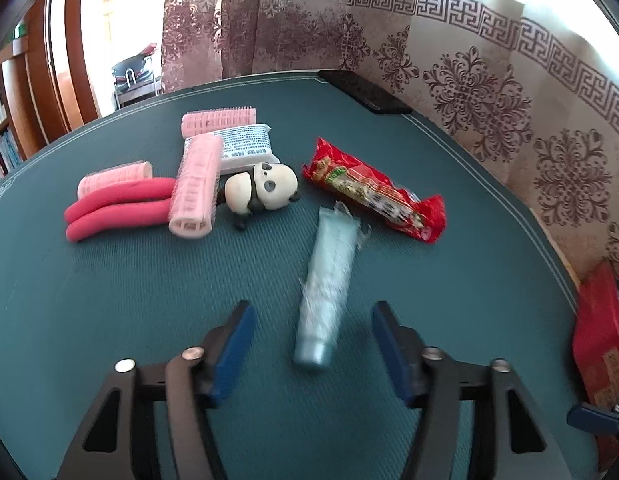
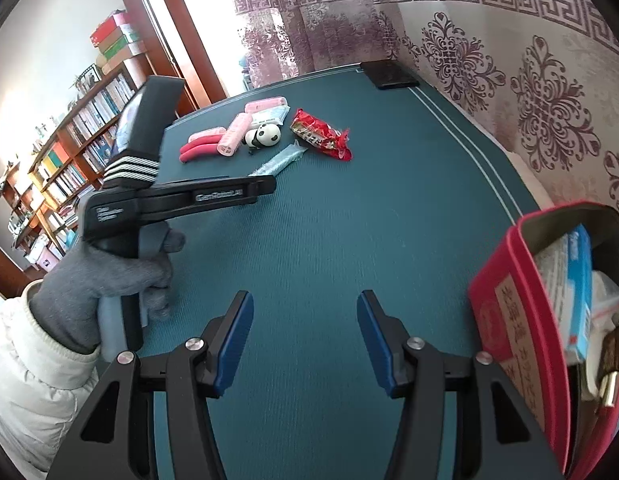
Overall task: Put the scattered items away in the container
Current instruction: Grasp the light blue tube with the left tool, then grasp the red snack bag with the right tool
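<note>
The step in hand looks like picking up the pale blue tube (image 1: 327, 288), which lies at lower centre of the left wrist view on the green table (image 1: 149, 280). The left gripper (image 1: 313, 350) stands part open, the tube's cap end between its blue pads but not pressed by them. Next it needs to settle lower and close on the tube (the picture is blurred there). The right gripper (image 2: 305, 336) is part open and empty, just left of the red container (image 2: 505, 300) at the frame's lower right, already partly filled.
</note>
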A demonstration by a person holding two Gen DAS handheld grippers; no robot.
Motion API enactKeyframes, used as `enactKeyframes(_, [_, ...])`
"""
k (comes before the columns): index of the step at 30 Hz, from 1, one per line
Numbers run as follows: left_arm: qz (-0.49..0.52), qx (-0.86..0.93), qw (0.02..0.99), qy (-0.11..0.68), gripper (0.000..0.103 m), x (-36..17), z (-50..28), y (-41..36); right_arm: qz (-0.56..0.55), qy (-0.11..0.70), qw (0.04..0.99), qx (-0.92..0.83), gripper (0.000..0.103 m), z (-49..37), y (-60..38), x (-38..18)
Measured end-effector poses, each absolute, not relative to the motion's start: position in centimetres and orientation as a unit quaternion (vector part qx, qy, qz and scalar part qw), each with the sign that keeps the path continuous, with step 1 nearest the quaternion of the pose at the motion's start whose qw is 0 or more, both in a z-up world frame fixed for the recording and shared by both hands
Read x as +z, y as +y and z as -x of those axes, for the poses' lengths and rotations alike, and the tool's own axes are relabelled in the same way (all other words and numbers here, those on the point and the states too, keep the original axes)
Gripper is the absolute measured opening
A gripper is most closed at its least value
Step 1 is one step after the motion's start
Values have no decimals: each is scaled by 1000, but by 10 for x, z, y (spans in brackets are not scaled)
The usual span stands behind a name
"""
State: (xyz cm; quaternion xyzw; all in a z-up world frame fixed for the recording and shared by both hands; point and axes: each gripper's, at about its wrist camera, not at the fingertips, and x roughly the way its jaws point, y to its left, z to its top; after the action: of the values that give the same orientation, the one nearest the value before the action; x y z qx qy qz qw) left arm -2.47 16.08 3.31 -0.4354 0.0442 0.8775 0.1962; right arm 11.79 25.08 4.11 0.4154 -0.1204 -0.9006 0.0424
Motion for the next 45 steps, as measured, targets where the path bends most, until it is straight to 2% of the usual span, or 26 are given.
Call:
enactKeyframes(1, [432,879,197,53,51,33,27,164,-416,-120,42,-901,58,-115,250,40])
enactKeyframes(3, [426,880,198,63,37,33,29,167,-416,-119,40,-901,58,-108,249,40])
enactKeyframes(5, [422,881,202,67,34,33,29,167,-416,-119,38,-901,58,-99,249,38])
enactKeyframes(6, [421,881,205,64,26,33,29,166,-416,-118,37,-901,58,-93,249,38])
enactKeyframes(7, [422,880,208,58,24,33,28,163,-416,-117,33,-901,58,-87,250,37])
enactKeyframes(18, [429,882,195,5,23,31,9,104,-415,-120,3,-902,58,-12,252,31])
enactKeyframes(25, [415,889,196,4,23,28,5,97,-408,-121,-22,-905,58,34,263,32])
enactKeyframes(27, [415,887,200,-4,23,27,7,95,-407,-111,-23,-906,60,48,264,33])
enactKeyframes(29, [415,887,204,-10,23,27,8,93,-411,-91,-23,-907,68,63,262,31])
enactKeyframes(30, [415,887,204,-11,24,27,8,93,-413,-86,-24,-906,69,68,261,30])
enactKeyframes(45, [413,888,202,-4,24,26,7,97,-437,-10,-28,-899,71,107,240,14])
